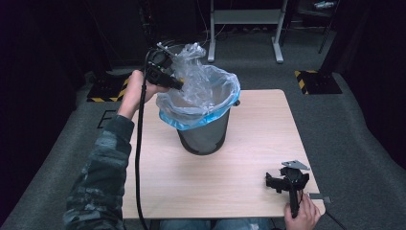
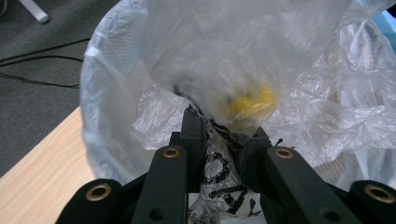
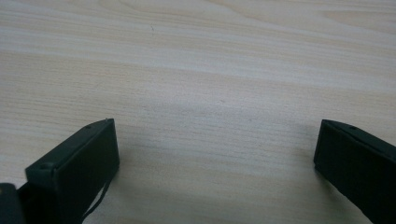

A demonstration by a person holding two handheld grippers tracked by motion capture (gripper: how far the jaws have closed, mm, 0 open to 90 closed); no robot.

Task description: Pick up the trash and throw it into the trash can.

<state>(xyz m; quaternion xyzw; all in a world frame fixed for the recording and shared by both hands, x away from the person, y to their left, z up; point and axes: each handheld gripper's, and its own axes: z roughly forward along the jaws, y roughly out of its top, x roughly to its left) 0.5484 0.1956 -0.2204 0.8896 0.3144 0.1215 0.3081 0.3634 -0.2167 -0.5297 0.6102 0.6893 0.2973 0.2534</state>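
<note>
Tongs on the left point(image 1: 179, 86) pinch the clear liner point(image 1: 203, 88) at the bin's point(image 1: 205, 136) ten o'clock rim, mid-desk point(image 1: 230, 187), while the right tongs point(image 1: 274, 181) gape, unloaded, at five o'clock.

Crinkled glossy plastic liner point(image 1: 203, 93), seemingly metal mesh bin point(image 1: 205, 136), matt pale wood-grain table point(image 1: 215, 177).

Overhead light falls on the table point(image 1: 249, 143), leaving the room around it nearly black. The high view is soft and low in detail. In the left gripper view, the bag point(image 2: 243, 60) glares white and blurs close to the lens. The right gripper view shows sharp wood grain, with dim, defocused jaws casting soft shadows.
</note>
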